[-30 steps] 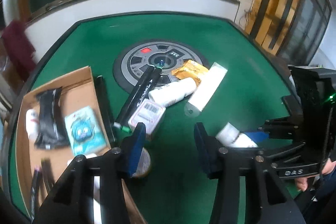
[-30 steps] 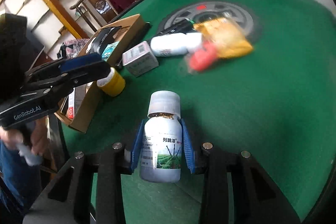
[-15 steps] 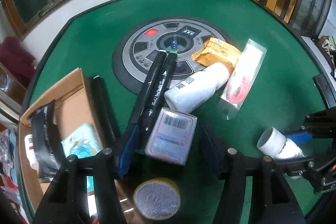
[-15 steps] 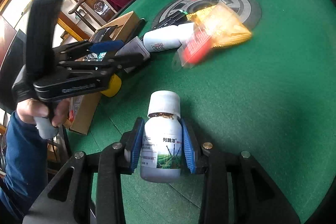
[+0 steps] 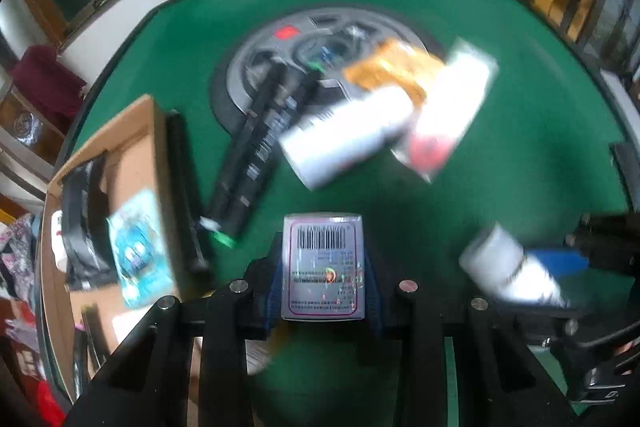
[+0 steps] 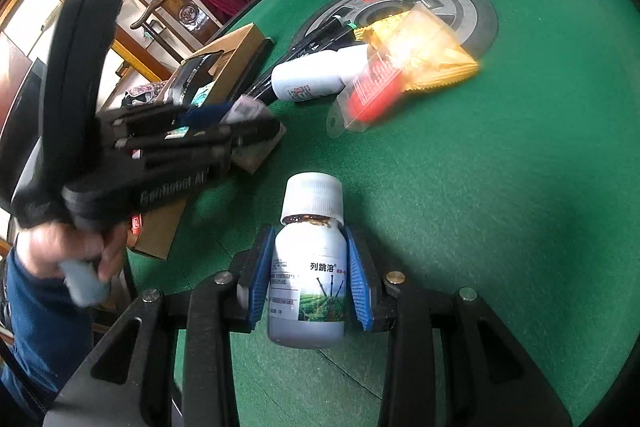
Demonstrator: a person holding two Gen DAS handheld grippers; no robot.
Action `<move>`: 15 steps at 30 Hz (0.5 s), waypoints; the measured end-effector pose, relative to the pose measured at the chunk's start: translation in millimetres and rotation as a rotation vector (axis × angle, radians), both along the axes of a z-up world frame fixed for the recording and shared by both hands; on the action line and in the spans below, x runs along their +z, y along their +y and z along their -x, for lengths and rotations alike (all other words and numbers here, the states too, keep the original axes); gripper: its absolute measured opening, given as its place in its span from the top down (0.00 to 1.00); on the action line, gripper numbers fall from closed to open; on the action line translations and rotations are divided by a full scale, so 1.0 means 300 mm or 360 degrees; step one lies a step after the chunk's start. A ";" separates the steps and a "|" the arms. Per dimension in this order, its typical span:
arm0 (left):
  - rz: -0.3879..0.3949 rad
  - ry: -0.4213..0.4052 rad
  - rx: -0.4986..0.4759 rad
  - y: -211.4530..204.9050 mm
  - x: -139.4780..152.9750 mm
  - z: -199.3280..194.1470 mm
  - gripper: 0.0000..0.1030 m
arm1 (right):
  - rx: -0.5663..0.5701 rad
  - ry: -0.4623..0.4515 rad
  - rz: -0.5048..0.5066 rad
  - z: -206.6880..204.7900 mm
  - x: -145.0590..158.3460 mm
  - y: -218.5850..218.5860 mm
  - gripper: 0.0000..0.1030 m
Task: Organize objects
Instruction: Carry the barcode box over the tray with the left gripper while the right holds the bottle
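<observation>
Here your left gripper point(image 5: 323, 277) jaws are closing on the barcoded box point(image 5: 323, 267); your right gripper point(image 6: 308, 281) jaws clamp the "列跳治" bottle point(image 6: 308, 267) above open green table point(image 6: 500, 187).

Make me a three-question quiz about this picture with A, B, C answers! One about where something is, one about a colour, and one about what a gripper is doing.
1. Where does the cardboard box sit in the left wrist view?
A. At the left edge of the table
B. On the grey round panel
C. Under the orange packet

2. What colour is the table top?
A. Red
B. Green
C. Yellow

3. What is the right gripper doing?
A. Hanging with nothing in it
B. Pressing on the cardboard box
C. Holding a white bottle

Answers:
1. A: the box lies at the table's left edge, clear of the round panel and the orange packet.
2. B: the felt is green all round.
3. C: its blue pads clamp both sides of the white bottle. The left gripper is closing on a small barcoded box.
</observation>
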State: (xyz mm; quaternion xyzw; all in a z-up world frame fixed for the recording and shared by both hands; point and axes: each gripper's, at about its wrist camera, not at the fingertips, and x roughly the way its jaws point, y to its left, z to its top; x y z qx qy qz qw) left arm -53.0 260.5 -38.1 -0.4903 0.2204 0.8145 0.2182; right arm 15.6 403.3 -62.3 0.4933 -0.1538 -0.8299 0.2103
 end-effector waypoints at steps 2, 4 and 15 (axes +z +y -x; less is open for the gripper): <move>0.0005 0.0059 0.0034 0.005 -0.001 -0.020 0.71 | -0.0015 0.0000 -0.0012 -0.003 0.003 0.006 0.68; -0.0035 0.0056 0.0100 -0.005 0.002 -0.027 0.71 | -0.0028 0.0000 -0.0031 -0.005 0.005 0.009 0.68; -0.0163 0.0284 0.0231 -0.017 0.043 -0.174 0.71 | -0.0113 0.0089 -0.0136 -0.012 0.046 0.027 0.68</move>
